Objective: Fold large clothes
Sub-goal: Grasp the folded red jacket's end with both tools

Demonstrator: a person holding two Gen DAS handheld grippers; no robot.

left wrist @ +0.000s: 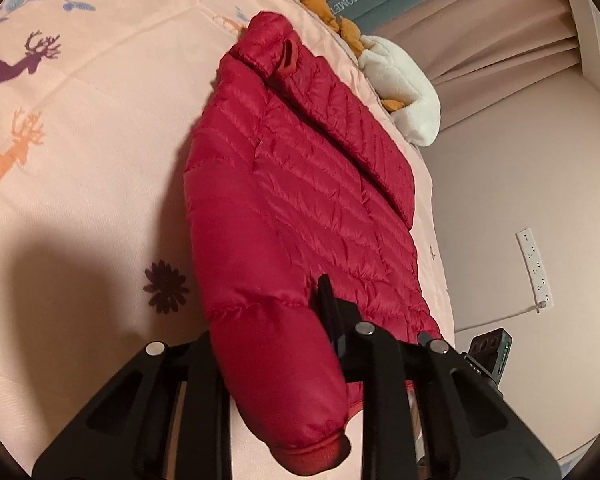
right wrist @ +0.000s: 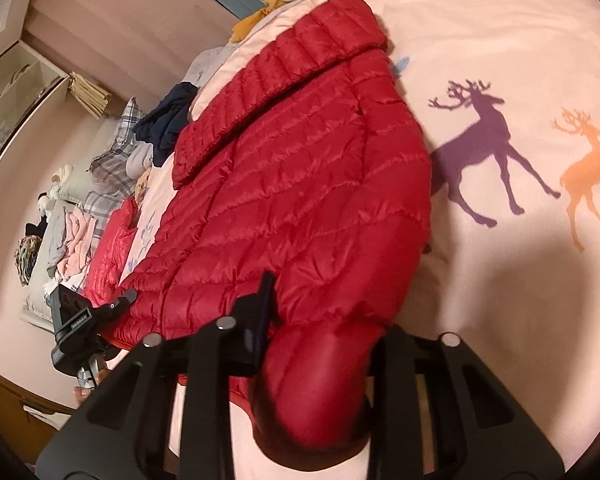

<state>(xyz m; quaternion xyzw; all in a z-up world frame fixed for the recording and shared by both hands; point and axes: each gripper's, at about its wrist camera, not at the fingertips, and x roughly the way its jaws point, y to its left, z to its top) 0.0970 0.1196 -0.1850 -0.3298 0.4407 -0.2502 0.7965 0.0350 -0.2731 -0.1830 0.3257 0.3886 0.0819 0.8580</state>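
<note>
Both grippers, left gripper and right gripper, clamp the red jacket's cuffs, which next need folding forward across its body.

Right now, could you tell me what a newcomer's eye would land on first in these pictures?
A red puffer jacket lies spread on the pink bedsheet printed with deer. Each gripper's jaws are clamped on a sleeve end at the near edge: the left gripper and the right gripper.

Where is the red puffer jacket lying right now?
The red puffer jacket lies flat on the pink deer-print bedspread near the bed's edge, collar toward the white plush toy; in both wrist views a sleeve lies between the gripper fingers.
</note>
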